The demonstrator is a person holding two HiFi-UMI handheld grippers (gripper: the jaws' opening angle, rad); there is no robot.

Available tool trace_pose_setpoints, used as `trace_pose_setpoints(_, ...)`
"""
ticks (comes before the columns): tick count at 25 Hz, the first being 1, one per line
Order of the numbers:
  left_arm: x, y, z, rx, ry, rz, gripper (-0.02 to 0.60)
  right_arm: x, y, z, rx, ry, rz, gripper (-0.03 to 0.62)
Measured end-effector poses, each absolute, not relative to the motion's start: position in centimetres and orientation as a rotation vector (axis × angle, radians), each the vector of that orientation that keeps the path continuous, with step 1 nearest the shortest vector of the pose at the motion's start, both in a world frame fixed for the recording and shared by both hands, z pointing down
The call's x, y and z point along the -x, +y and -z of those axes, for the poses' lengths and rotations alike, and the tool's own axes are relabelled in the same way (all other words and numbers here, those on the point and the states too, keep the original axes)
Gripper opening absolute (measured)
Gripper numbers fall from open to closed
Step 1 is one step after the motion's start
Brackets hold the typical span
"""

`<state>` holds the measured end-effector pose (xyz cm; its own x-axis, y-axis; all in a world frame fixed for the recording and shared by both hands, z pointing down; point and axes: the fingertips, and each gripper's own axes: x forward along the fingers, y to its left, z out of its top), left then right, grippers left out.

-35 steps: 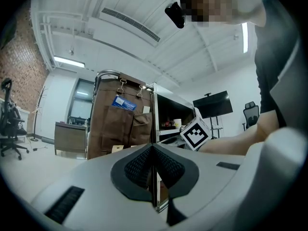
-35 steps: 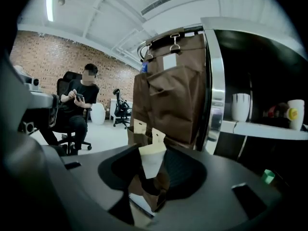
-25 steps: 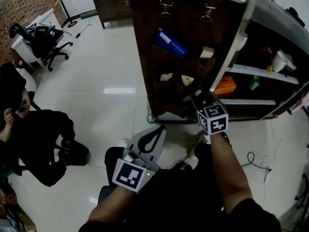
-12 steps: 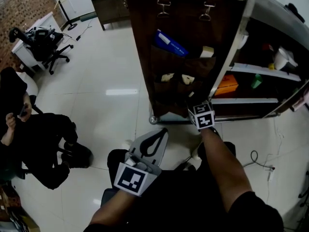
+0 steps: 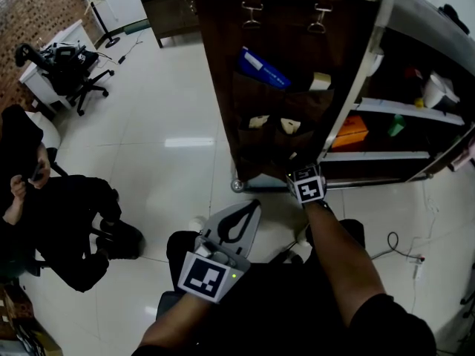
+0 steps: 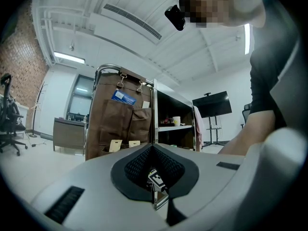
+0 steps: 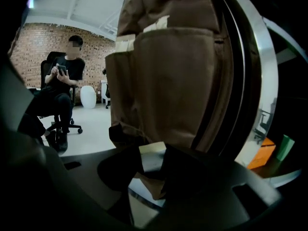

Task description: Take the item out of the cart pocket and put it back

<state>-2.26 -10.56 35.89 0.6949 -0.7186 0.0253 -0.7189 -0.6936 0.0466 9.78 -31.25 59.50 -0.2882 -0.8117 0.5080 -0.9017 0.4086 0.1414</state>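
A brown hanging organizer (image 5: 282, 65) with several pockets covers the cart's end. My right gripper (image 5: 300, 172) is low at the organizer's bottom edge, under its marker cube (image 5: 307, 186). In the right gripper view its dark jaws (image 7: 151, 160) are closed on a cream block (image 7: 153, 154), just in front of the brown pockets (image 7: 173, 81). Two similar cream pieces (image 5: 257, 121) (image 5: 290, 125) stick out of the lower pockets, and a blue packet (image 5: 261, 67) sits in an upper one. My left gripper (image 5: 245, 210) hangs shut and empty over the floor, apart from the cart.
A person sits at the left (image 5: 52, 199), with an office chair (image 5: 67, 65) behind. The cart's shelves (image 5: 386, 108) hold an orange box (image 5: 347, 132) and a green item (image 5: 395, 127). A cart wheel (image 5: 236, 186) and a floor cable (image 5: 397, 247) lie near my feet.
My right gripper has come down and towards me, from the lower pockets to the organizer's bottom edge. The left gripper has barely shifted.
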Motion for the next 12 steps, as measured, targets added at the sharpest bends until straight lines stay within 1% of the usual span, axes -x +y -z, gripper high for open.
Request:
trace_pose_setpoints(3, 2.3, -10.6, -36.0, -2.847, -1.205, -0.009, 0.0, -9.7, -30.8, -61.3, -1.422, -2.146, -0.31, 0.176)
trace_pose_setpoints(12, 2.1, -10.9, -36.7, -2.833, -1.194, -0.026, 0.0, -9.7, -30.5, -63.0, -1.353, -2.142, -0.356, 0.181)
